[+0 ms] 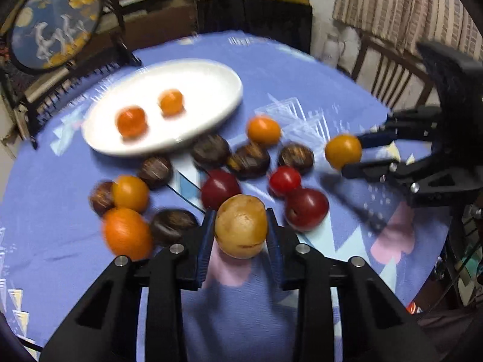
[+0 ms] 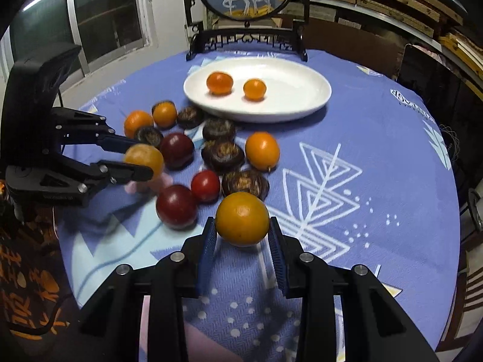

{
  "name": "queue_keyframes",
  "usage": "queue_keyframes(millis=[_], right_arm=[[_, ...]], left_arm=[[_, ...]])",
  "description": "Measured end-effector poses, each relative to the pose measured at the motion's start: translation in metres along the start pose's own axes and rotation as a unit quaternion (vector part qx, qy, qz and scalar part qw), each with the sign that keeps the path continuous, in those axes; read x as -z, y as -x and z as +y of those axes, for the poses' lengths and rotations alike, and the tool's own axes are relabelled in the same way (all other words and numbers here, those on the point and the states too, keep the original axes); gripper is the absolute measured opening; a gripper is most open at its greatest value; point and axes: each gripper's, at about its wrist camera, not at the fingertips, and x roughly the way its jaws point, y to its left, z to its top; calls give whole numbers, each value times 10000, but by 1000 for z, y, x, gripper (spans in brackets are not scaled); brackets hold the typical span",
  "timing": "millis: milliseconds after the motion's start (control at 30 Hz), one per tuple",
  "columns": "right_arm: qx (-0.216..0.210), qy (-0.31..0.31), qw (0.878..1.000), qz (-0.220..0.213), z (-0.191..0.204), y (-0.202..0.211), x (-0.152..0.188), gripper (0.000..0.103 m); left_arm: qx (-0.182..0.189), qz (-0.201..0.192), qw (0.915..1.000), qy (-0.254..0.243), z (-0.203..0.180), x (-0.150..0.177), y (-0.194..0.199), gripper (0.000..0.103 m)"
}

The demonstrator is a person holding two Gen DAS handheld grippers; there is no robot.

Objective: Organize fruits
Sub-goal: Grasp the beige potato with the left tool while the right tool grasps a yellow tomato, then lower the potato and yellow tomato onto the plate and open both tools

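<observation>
The left gripper has its jaws clamped on a speckled tan round fruit; the right gripper has its jaws clamped on a smooth orange round fruit, above the table's blue patterned cloth.

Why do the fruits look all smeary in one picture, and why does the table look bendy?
In the left wrist view, motion blur smears the white oval plate and the small orange fruits on it, though the yellowish-brown round fruit between the jaws stays fairly sharp. The right wrist view is crisper. In both views the fisheye lens curves the blue patterned tablecloth and darkens the corners.
</observation>
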Motion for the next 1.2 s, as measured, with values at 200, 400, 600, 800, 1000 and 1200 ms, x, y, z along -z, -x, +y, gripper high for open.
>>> queue_keyframes(millis=[200, 400, 600, 800, 1000, 1200], right_arm=[[74, 124, 9987, -491, 2, 13, -43, 35], [82, 33, 9940, -1088, -5, 18, -100, 35], [-35, -355, 9913, -1263, -26, -10, -139, 35], [-165, -850, 9899, -1120, -53, -57, -163, 35], [-178, -1032, 9907, -869, -63, -98, -175, 35], [-270, -1053, 9910, -778, -64, -116, -175, 35]], left_arm=[[-803, -833, 9925, 395, 40, -39, 35, 32], [-1333, -1108, 9819, 768, 75, -77, 26, 32], [-1504, -1025, 9794, 873, 97, -104, -10, 32], [-1509, -903, 9797, 957, 116, -122, -41, 32], [-1614, -769, 9781, 1069, 129, -128, -68, 32], [-1450, -592, 9810, 1145, 134, -126, -78, 32]])
